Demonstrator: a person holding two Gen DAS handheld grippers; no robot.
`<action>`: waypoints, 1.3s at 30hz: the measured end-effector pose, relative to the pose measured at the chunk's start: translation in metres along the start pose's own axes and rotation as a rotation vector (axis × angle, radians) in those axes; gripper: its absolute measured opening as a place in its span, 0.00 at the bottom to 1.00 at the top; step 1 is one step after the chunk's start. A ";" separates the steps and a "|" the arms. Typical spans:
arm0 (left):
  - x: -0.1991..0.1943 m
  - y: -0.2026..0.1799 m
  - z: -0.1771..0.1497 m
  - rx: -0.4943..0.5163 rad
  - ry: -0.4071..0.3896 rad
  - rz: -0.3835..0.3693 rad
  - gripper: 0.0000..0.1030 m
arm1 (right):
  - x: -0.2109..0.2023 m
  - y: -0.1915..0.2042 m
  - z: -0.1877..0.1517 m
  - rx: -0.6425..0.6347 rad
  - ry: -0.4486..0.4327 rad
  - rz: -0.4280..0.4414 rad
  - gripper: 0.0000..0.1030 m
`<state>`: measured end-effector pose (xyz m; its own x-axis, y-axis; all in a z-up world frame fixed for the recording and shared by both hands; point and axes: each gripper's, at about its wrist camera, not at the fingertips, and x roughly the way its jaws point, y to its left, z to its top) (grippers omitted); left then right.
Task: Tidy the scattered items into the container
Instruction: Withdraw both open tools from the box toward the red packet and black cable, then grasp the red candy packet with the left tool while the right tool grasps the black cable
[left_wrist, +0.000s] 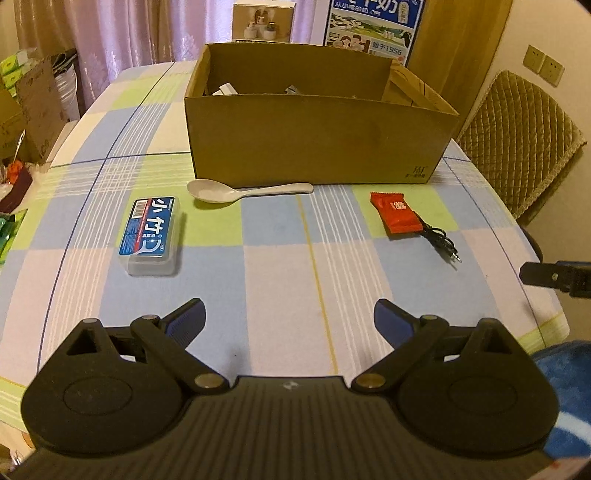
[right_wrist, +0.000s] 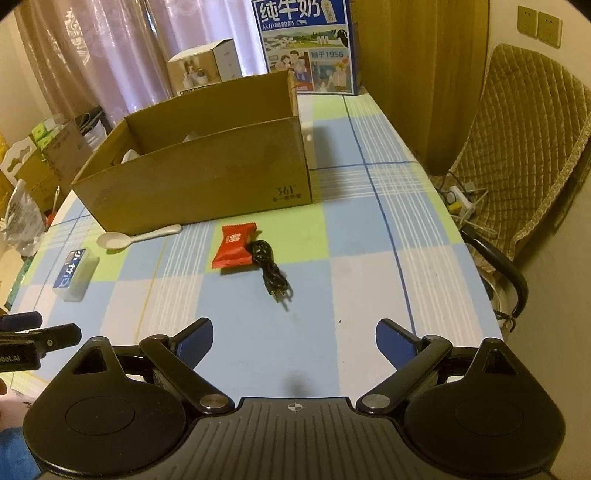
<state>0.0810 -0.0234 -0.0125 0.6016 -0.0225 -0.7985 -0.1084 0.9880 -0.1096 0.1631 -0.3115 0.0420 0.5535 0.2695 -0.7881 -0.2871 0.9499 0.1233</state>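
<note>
My right claw (right_wrist: 294, 343) hangs spread wide and holding nothing over the checked worktop (right_wrist: 369, 273), and my left claw (left_wrist: 289, 321) is likewise released and empty.

Nearest ahead of the right claw lies the black cable (right_wrist: 271, 271), a small coiled bundle with its plugs pointing toward me. I judge it light, floppy and prone to uncoil, so I would pinch it across the thick middle of the coil. Touching its far left side is the red snack packet (right_wrist: 233, 246): light, crinkly, probably slippery, best taken across its flat body or by a crimped end.

Ahead and left of my left claw sits the clear plastic case (left_wrist: 153, 236) with a blue label, rigid and smooth; I would grip it across the short sides. Beyond it the white spoon (left_wrist: 236, 192) lies just beside the front wall of the cardboard box (left_wrist: 317, 140), stiff, shallow and low, so its handle is the place to hold.
</note>
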 end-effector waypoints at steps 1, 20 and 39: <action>0.000 -0.001 0.000 0.007 0.000 0.004 0.93 | 0.000 0.000 0.000 0.001 0.001 0.000 0.90; 0.003 -0.004 0.002 0.015 0.028 -0.014 0.93 | 0.010 -0.013 0.007 0.067 0.068 0.069 0.90; 0.062 -0.030 0.060 0.130 0.075 -0.082 0.93 | 0.091 0.004 0.046 -0.341 0.200 0.088 0.68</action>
<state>0.1697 -0.0452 -0.0232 0.5427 -0.1102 -0.8326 0.0448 0.9937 -0.1023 0.2478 -0.2756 -0.0012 0.3621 0.2796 -0.8892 -0.5882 0.8086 0.0147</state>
